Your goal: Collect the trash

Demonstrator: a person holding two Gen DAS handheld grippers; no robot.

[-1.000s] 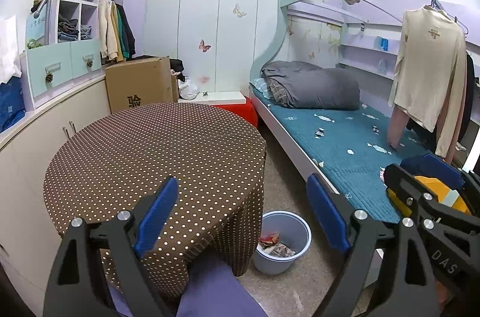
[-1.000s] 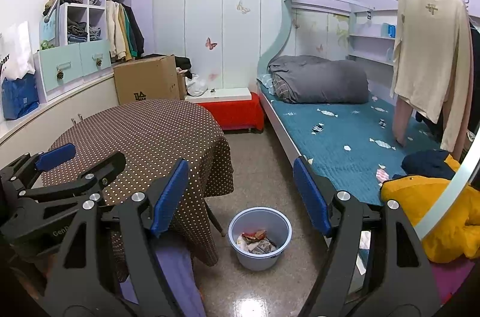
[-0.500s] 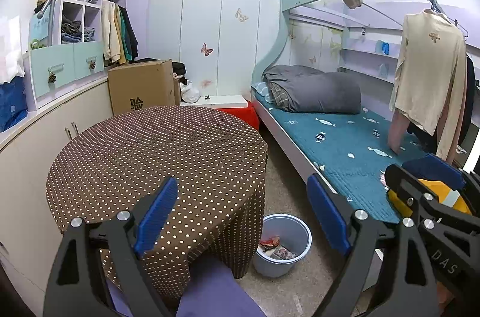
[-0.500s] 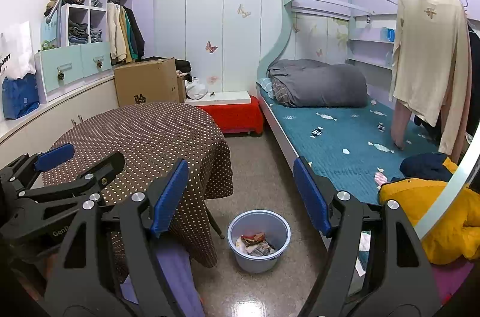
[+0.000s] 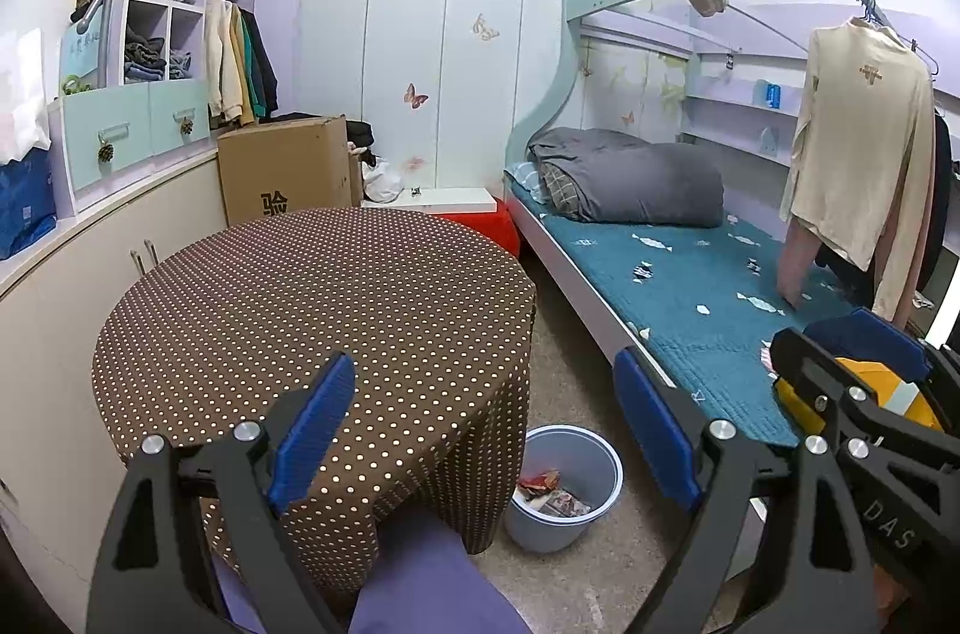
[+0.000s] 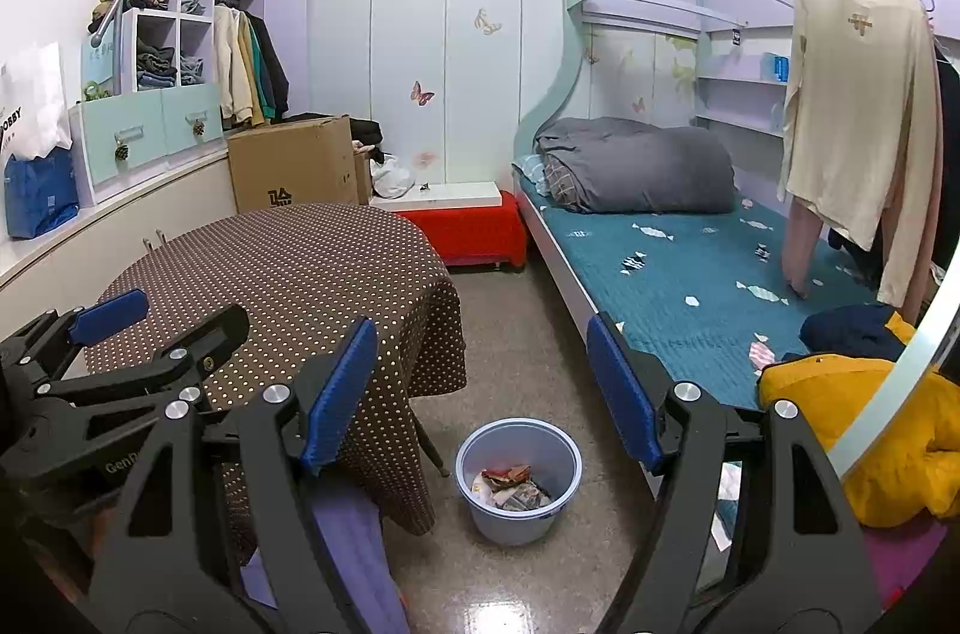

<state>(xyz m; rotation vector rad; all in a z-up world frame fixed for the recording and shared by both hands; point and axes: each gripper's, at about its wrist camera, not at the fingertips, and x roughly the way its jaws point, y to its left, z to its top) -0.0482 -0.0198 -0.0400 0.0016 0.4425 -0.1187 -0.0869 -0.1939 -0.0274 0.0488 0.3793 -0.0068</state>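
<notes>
A pale blue bin stands on the floor between the round table and the bed, with crumpled wrappers inside. It also shows in the left wrist view, partly behind the tablecloth. My left gripper is open and empty above the table's near edge. My right gripper is open and empty, raised above the floor and the bin. The left gripper shows at the left of the right wrist view.
A round table with a brown dotted cloth fills the left. A bed with a teal cover runs along the right, with a yellow jacket at its near end. A cardboard box and a red stool stand behind.
Both views have shifted slightly, as if both grippers drew back and rose a little. Both grippers stay open and empty. The bin has not moved.
</notes>
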